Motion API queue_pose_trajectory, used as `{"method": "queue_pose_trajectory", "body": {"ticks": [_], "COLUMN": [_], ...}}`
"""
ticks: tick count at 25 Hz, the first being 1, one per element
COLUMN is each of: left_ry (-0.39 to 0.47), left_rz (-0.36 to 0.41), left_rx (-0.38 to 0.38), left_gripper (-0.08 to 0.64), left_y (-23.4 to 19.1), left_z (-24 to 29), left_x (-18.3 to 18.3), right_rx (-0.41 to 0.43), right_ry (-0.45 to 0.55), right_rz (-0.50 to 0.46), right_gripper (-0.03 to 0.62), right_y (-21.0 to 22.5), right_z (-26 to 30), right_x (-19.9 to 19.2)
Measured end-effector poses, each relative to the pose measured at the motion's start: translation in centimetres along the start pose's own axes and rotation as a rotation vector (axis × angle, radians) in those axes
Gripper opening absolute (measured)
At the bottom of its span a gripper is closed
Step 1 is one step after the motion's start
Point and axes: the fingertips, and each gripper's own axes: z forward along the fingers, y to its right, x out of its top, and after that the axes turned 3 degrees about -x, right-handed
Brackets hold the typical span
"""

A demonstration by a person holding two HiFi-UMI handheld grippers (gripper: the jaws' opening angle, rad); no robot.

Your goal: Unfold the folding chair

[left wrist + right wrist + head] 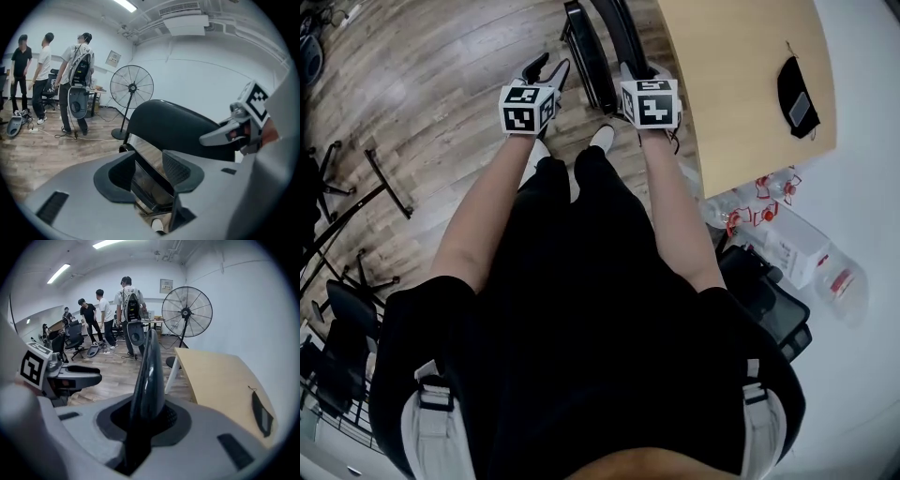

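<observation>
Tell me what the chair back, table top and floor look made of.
The chair back: likely moulded plastic, black and glossy, with a light sheen along its curve. The table top: pale wood or laminate, matte, even tone; cannot tell which. The floor: grey-brown planks with visible grain and seams; real wood or vinyl unclear.

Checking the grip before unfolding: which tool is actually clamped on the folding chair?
The right tool: its jaws pinch the thin black panel of the folding chair. The left tool has its jaws apart, gripping nothing.

Office-like workroom: desk (pixel 220 380), office chair (pixel 75 341), pedestal fan (pixel 186 312).
</observation>
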Motion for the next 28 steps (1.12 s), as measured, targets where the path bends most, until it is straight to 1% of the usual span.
{"method": "queue_pose_trajectory", "body": {"ticks": [5, 10, 13, 17, 23, 26, 28], "left_ry": [-0.052, -0.131, -0.160, -0.204, -0.292, -0.317, -0.316], "left_rz": [-0.089, -0.154, -0.201, -0.259, -0.341, -0.394, -0.400], "left_rx": [0.051, 0.089, 0.113, 0.144, 0.232, 0.263, 0.277], "left_gripper": [0.181, 0.206, 0.220, 0.261, 0.325, 0.330, 0.330], "left_y": [-1.8, -2.5, -2.8, -2.5, -2.9, -3.4, -4.0], "left_z": [4.1, 7.9, 10.4, 13.8, 17.2, 18.4, 19.7], "left_x": [-0.9, -3.1, -3.9, -5.0, -7.8, -8.8, -9.4], "right_rx": [-0.009, -0.006, -0.003, 0.003, 0.010, 0.014, 0.015], "right_ry": [-0.023, -0.020, -0.018, -0.022, -0.022, -0.019, -0.014], "right_rz": [0.006, 0.003, 0.002, -0.002, -0.004, -0.006, -0.004], "right_gripper": [0.069, 0.069, 0.067, 0.069, 0.069, 0.067, 0.067], "right_y": [0.3, 0.1, 0.0, 0.1, 0.1, 0.0, 0.2], "right_z": [0.3, 0.3, 0.4, 0.5, 0.6, 0.7, 0.8], "right_x": [0.1, 0.1, 0.0, -0.1, -0.1, -0.1, -0.1]}}
